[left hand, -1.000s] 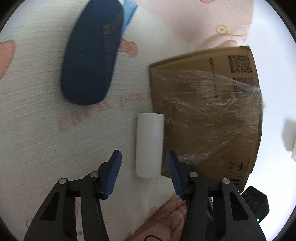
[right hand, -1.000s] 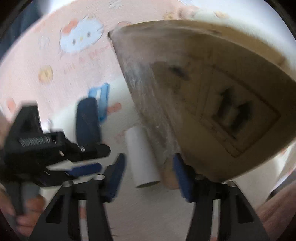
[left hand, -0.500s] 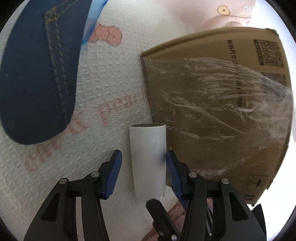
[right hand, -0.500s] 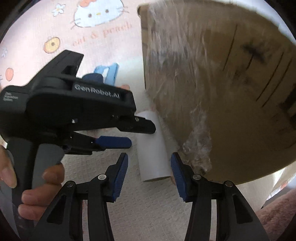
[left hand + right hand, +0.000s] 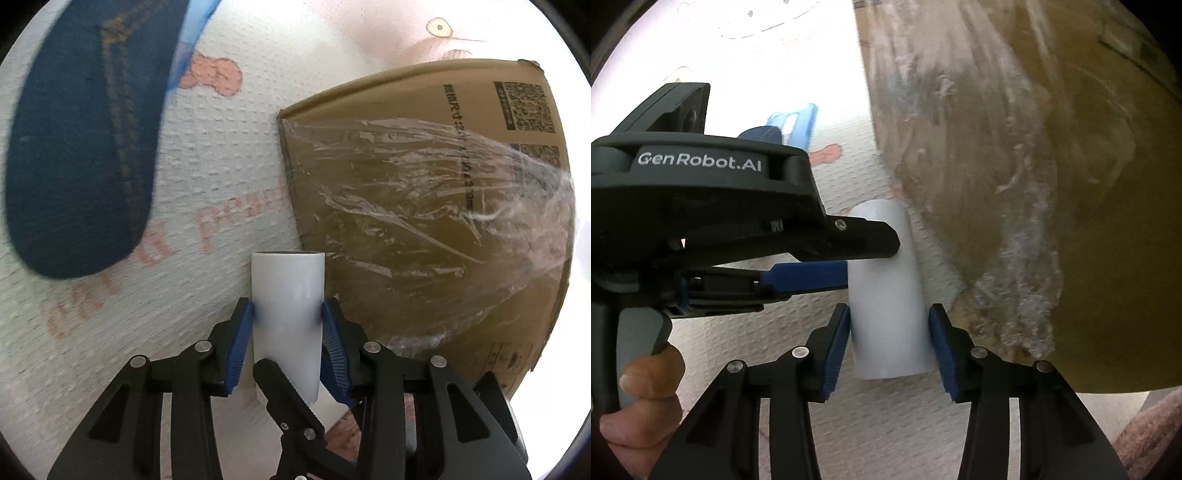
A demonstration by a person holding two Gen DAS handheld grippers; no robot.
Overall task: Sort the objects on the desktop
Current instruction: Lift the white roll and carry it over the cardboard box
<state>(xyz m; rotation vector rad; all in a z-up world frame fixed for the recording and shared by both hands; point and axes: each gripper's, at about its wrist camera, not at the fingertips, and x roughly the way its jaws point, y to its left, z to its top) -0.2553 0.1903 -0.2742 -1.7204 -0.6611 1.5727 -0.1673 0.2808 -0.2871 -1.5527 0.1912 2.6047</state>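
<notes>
Closing left fingers around tube

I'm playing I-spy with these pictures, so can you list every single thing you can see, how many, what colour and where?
tube: one, white, lying on the cloth beside the box, between both grippers' fingers.
box: one, brown cardboard under clear plastic wrap, right of the tube.
pouch: one, dark blue denim with stitching, upper left on the cloth.
blue thing: one, light blue, partly under the pouch; too hidden to name.
cloth: one, white with pink letters and pictures, under everything.
left gripper: one, black with blue pads, jaws closing, pads touching the tube's sides.
right gripper: one, same colours, jaws closing around the tube's near end, right pad not touching yet.
hand: one, holding the left gripper's handle.
</notes>
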